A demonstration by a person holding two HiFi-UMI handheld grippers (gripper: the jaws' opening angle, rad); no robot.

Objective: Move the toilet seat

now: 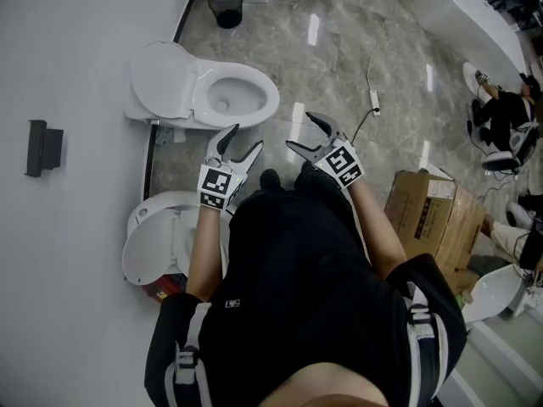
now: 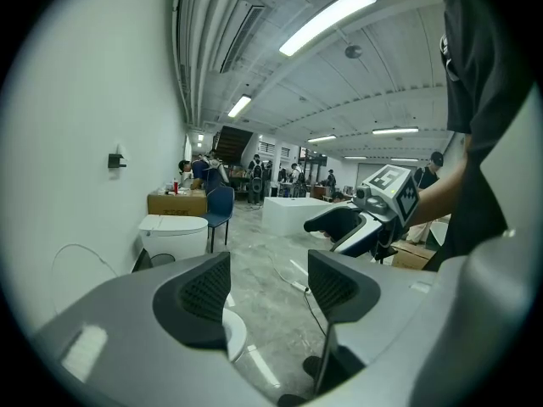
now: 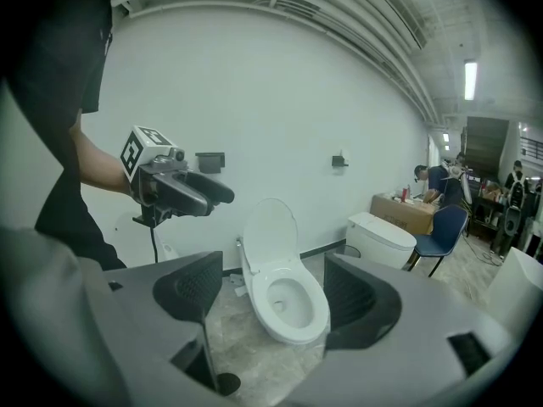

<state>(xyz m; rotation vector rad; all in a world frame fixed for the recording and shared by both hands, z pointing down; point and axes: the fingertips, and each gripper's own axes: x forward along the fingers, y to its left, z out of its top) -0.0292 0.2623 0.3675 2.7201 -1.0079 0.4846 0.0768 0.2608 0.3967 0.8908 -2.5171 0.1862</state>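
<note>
Hovering well short of the raised toilet seat [image 1: 161, 79], left gripper [image 1: 246, 138] and right gripper [image 1: 299, 131] hold jaws apart, empty, probably staged for approach.

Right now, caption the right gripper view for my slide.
Open right tongs frame a white toilet, lid raised; left tongs hover at the picture's left.

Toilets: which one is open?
The white ceramic toilet in front of the person: lid up, bowl showing. The white toilet by the person's left arm is closed.
</note>
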